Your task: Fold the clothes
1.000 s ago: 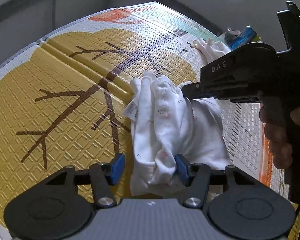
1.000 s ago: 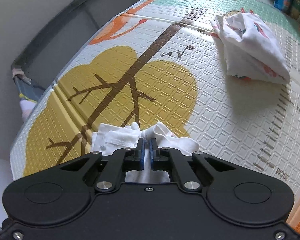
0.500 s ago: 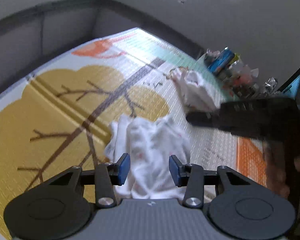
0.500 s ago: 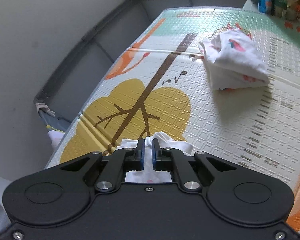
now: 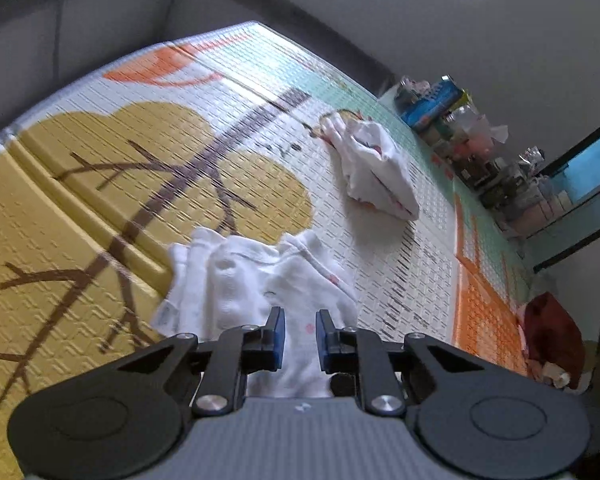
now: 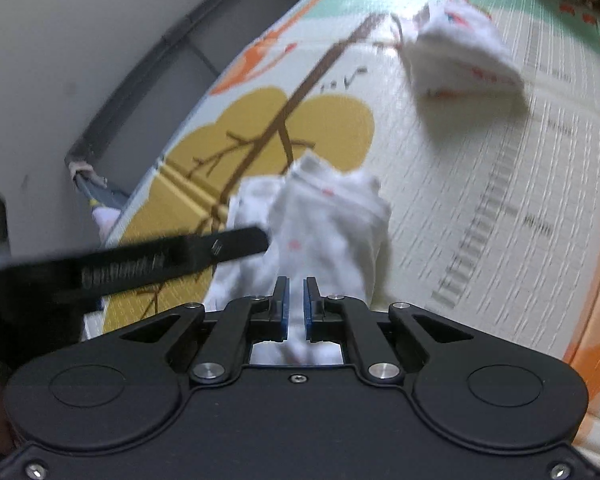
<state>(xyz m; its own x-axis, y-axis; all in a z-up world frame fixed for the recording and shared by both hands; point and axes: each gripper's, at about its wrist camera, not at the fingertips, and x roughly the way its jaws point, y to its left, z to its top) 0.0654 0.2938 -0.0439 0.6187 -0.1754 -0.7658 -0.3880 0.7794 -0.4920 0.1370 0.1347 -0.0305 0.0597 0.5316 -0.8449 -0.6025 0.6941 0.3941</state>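
A crumpled white baby garment [image 5: 236, 280] with small pink marks lies on the patterned play mat [image 5: 100, 184]. My left gripper [image 5: 299, 334] hangs over its near end. The jaws are closing, cloth shows in the narrow gap, and the pads are not clearly pressing. My right gripper [image 6: 296, 304] is shut on a fold of the same garment [image 6: 320, 220], which rises bunched toward its pads. In the right wrist view the left gripper [image 6: 260, 242] comes in from the left, its tip at the garment's side.
A second white garment [image 5: 374, 168] with red print lies folded farther along the mat [image 6: 500, 200], apart from the first. Boxes and bottles [image 5: 440, 100] crowd the mat's far right edge. A dark red bundle [image 5: 552, 328] sits near right. Grey walls border the mat.
The left jaws have narrowed from wide to a small gap over the cloth. Both grippers have pulled back and risen, and the garment is bunched and partly lifted. The right gripper has left the left view.
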